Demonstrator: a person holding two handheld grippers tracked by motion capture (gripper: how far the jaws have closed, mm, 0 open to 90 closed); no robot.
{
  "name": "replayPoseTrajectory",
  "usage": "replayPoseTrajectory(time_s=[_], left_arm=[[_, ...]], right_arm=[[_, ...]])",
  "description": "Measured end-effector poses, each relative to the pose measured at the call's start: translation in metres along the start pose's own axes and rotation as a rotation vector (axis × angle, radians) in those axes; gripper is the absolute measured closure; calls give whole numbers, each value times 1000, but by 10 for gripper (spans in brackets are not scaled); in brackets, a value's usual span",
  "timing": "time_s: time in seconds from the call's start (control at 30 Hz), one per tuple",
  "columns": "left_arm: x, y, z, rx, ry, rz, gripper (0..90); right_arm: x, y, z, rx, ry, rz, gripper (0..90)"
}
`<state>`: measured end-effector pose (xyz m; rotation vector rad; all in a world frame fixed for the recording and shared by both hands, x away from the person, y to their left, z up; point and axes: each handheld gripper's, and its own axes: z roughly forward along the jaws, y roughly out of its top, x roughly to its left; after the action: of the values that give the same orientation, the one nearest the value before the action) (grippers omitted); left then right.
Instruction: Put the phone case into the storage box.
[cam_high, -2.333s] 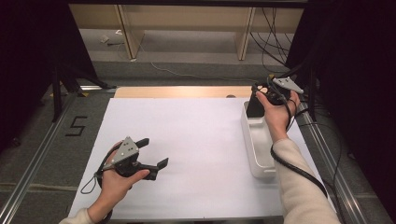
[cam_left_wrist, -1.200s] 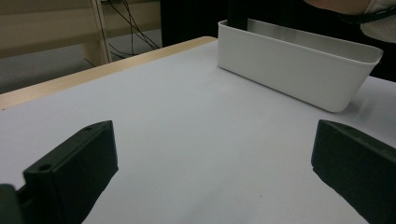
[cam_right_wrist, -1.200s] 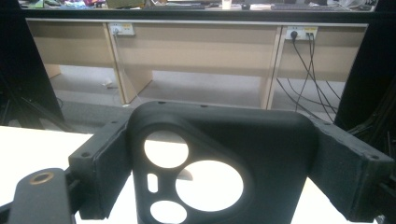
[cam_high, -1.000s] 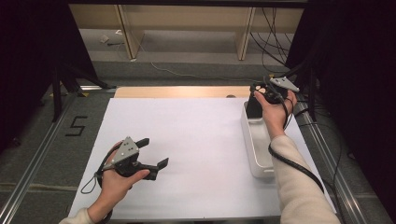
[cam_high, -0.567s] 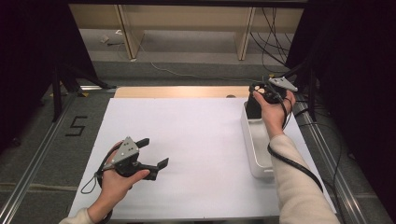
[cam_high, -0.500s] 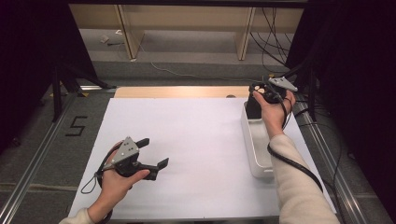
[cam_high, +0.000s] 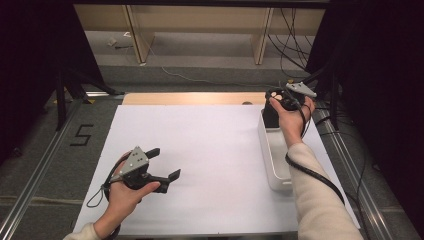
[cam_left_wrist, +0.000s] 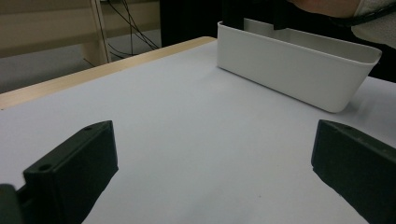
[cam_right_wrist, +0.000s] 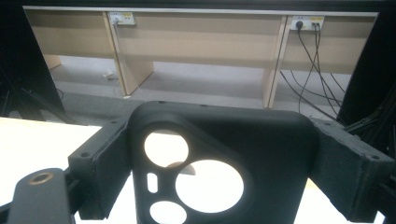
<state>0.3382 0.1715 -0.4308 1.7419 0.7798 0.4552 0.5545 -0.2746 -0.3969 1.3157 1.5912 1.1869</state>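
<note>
Your right gripper (cam_high: 274, 102) clamps a black phone case (cam_right_wrist: 219, 163) above the white bin's (cam_high: 274, 165) far end, mid-lift; next, carry it clear, while your left gripper (cam_high: 162, 167) rests open on the table (cam_high: 210, 150).

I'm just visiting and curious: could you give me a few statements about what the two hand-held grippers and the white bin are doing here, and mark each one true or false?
1. The right gripper is clamped on a black phone case. True.
2. The phone case lies flat on the white table. False: it is held up over the far end of the white bin.
3. The left gripper holds nothing, jaws apart. True.
4. The left gripper is inside the bin. False: it is over the bare table, well apart from the bin.
5. The case has round cut-outs for a camera. True.
</note>
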Motion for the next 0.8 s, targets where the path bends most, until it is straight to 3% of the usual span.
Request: replayPoseTrajectory(time_s=[0.8], left_arm=[[0,0,0,0,-1,0,0]], right_arm=[[1,-7,10,41,-1,-20,143]])
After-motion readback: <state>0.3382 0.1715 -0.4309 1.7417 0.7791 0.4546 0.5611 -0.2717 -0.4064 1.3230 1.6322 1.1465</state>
